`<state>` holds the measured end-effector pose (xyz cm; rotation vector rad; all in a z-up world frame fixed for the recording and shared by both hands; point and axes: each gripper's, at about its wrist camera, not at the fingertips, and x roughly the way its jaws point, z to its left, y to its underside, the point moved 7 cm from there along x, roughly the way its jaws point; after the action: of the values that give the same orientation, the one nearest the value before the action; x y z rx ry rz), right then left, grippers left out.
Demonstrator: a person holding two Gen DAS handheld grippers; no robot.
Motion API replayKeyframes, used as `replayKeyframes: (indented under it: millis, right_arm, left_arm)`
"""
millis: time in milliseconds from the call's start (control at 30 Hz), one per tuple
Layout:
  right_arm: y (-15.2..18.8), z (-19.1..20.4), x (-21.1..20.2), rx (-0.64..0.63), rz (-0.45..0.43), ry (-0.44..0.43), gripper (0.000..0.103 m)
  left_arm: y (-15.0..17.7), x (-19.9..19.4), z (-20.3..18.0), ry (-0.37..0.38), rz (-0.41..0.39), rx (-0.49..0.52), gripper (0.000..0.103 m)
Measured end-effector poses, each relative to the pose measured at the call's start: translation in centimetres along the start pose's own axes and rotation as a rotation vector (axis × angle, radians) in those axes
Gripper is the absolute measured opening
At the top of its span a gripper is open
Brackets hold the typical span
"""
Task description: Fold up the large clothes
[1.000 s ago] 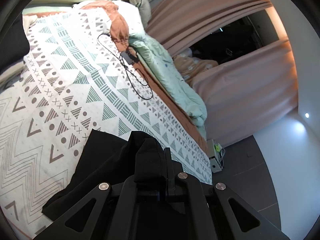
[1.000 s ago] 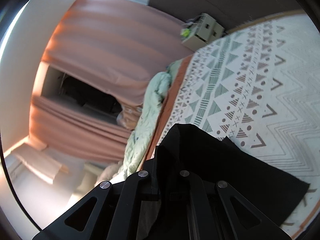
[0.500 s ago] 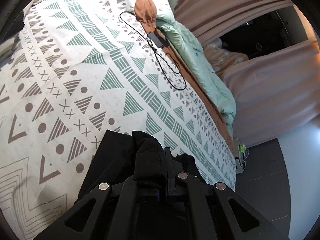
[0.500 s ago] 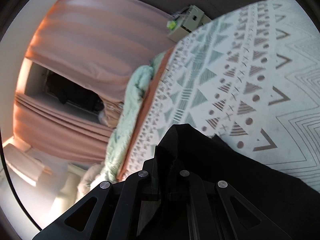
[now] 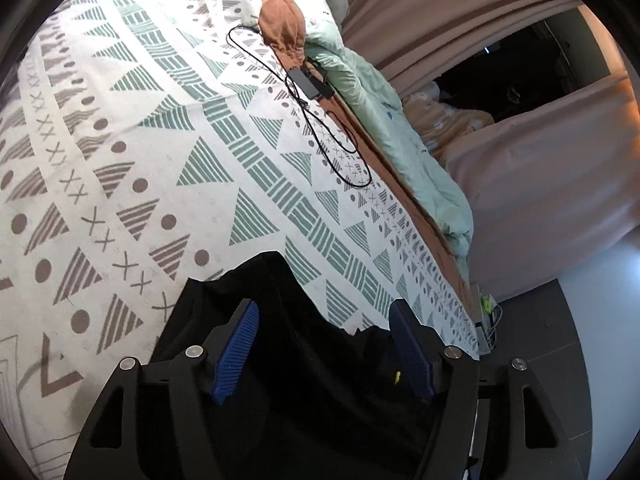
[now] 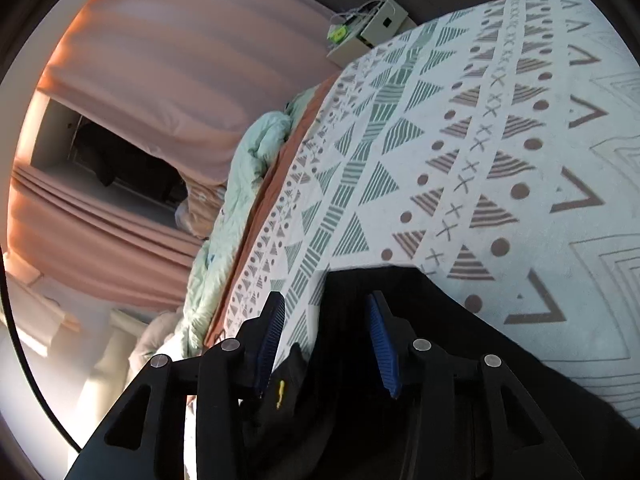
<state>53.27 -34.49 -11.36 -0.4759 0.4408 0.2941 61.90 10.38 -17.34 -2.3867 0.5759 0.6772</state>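
A black garment lies on the patterned bedspread, its edge just past my fingers. My left gripper stands open above it, blue pads spread wide with the cloth lying loose between them. In the right wrist view the same black garment covers the lower bedspread. My right gripper is open too, one pad over the cloth and the other beside its edge. A small yellow tag shows on the fabric.
A black charger with a looped cable lies on the bedspread near a rust pillow and a mint quilt. Pink curtains hang beyond the bed. A power strip box sits on the dark floor.
Both grippers were shut on the black garment and have opened, letting it go onto the bedspread. Both have also dropped closer to the bed.
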Motion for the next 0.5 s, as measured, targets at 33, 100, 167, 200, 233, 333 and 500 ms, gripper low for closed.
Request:
replayKeyframes:
  millis: [33,100,167,200,233,333,500]
  right_arm:
    - [-0.1,0.0,-0.2,-0.011,0.005,0.006,0.043]
    - [-0.2,0.0,-0.4,-0.018,0.008,0.007,0.043]
    - [-0.5,-0.1,-0.5,-0.036,0.019,0.020,0.043]
    - [-0.6,-0.1,-0.4,-0.049,0.027,0.029,0.044]
    - [-0.6,-0.1,-0.3,-0.068,0.036,0.041,0.043]
    - [-0.6,-0.4,-0.1,-0.143,0.065,0.098,0.043]
    - [0.0,-1.0,0.5,-0.285,0.143,0.192,0.043]
  left_arm:
    - [0.0,-0.2,-0.1,-0.008,0.007,0.015,0.069]
    - [0.0,-0.8,0.0,-0.024,0.013,0.037,0.069]
    - [-0.3,-1.6,0.3,-0.062,0.009,0.073,0.069]
    - [-0.4,-1.8,0.5,-0.083,0.013,0.090,0.069]
    - [-0.4,-2.1,0.7,-0.101,0.021,0.109,0.069]
    - [0.1,-2.6,1.7,-0.133,0.040,0.135,0.069]
    - [0.9,-3.2,3.6,-0.189,0.034,0.189,0.069]
